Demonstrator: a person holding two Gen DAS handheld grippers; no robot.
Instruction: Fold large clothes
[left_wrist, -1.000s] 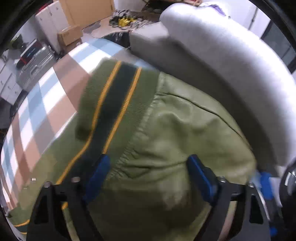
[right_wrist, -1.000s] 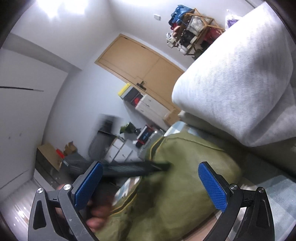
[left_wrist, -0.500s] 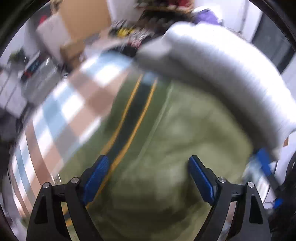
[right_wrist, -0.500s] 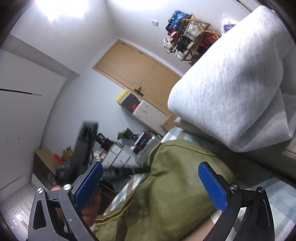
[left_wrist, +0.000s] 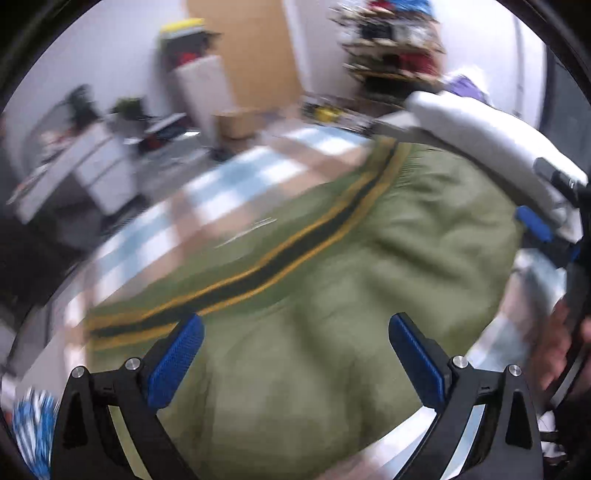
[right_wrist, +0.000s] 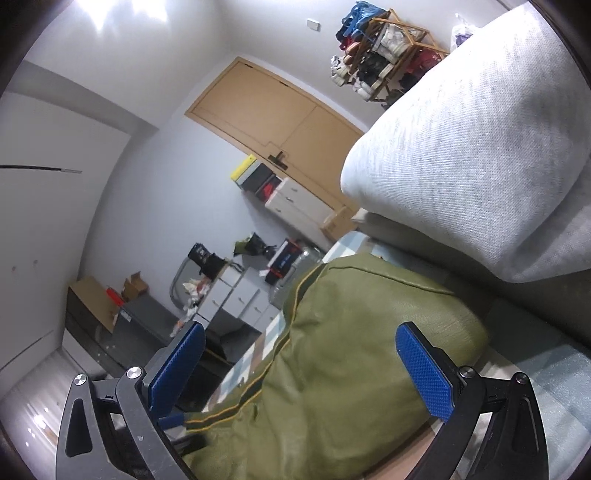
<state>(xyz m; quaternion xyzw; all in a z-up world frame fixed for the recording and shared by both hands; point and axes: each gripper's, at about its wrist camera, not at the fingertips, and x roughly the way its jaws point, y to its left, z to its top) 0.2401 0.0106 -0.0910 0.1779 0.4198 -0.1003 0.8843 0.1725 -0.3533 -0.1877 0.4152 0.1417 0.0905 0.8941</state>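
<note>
Our olive jacket (left_wrist: 332, 295) lies bunched on the checked rug (left_wrist: 207, 195), against the sofa's edge. The left gripper (left_wrist: 295, 354), jaws just widened, and the right gripper (right_wrist: 299, 369) both hang open and empty; we should flatten the bulk before pinching the striped hem (left_wrist: 280, 254).

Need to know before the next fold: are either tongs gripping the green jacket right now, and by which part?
Nothing is held. The left tongs and right tongs both stand open over the green jacket, pads off the fabric.
</note>
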